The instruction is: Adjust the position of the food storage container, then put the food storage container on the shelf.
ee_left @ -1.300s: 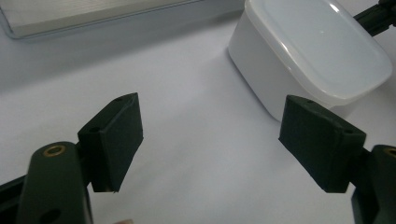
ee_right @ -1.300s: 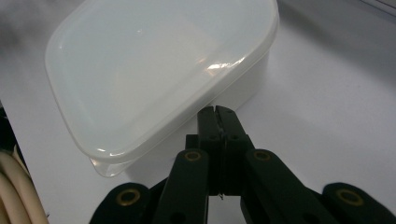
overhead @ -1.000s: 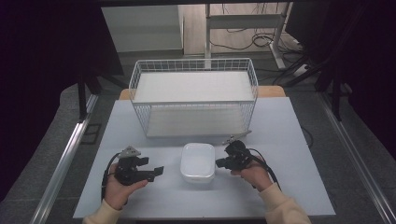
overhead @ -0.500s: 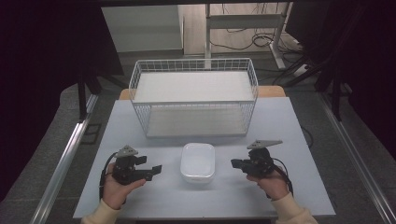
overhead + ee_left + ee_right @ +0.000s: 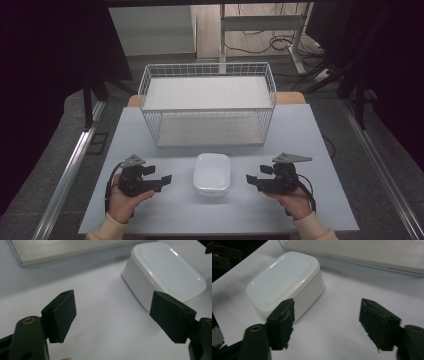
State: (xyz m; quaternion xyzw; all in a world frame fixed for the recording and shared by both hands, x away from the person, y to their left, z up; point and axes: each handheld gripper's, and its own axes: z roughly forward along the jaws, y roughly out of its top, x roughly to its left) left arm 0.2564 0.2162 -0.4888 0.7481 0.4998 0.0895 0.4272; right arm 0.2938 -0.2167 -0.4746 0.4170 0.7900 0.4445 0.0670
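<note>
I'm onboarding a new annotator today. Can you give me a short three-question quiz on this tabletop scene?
1. True or false: the white lidded box sits inside the wire basket.
2. Which describes both hand-held grippers? A) shut on the box B) open, either side of the box C) inside the basket
3. Fill in: the box lies between the left hand-held gripper and the ____ hand-held gripper.

Key: 1 false; 2 B; 3 right.
</note>
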